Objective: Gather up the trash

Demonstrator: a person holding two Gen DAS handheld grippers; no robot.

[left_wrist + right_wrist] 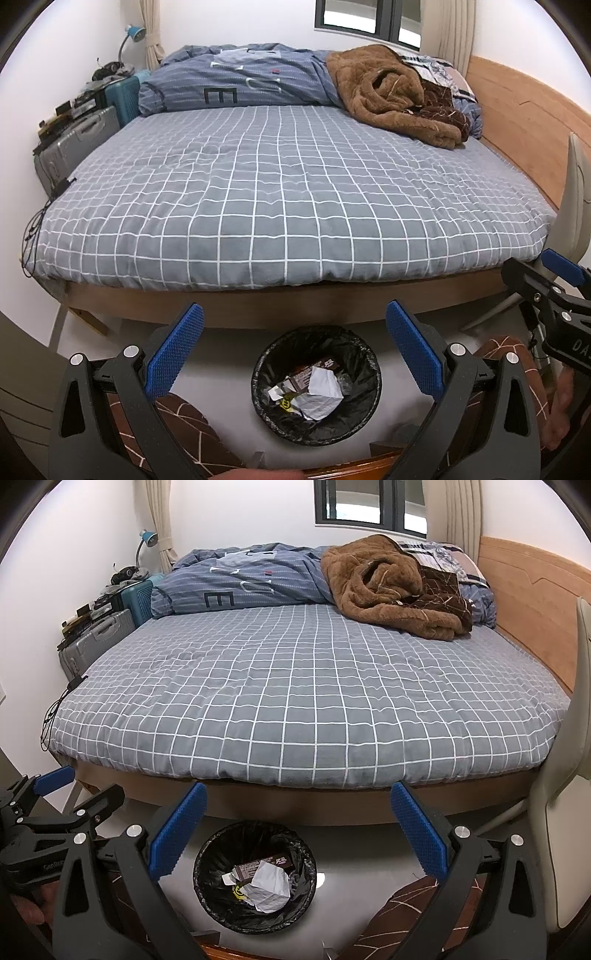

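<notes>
Wrappers' print unreadable, crumpled paper point(320, 392) in black-lined trash bin point(371, 384) on floor below left gripper point(294, 349) and right gripper point(298, 829), both spread wide, empty.

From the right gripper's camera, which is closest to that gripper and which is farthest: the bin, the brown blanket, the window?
1. Bin: on the floor just ahead of the open right gripper, slightly left.
2. Brown blanket: heaped at the far right of the bed.
3. Window: on the back wall, beyond the bed.
</notes>
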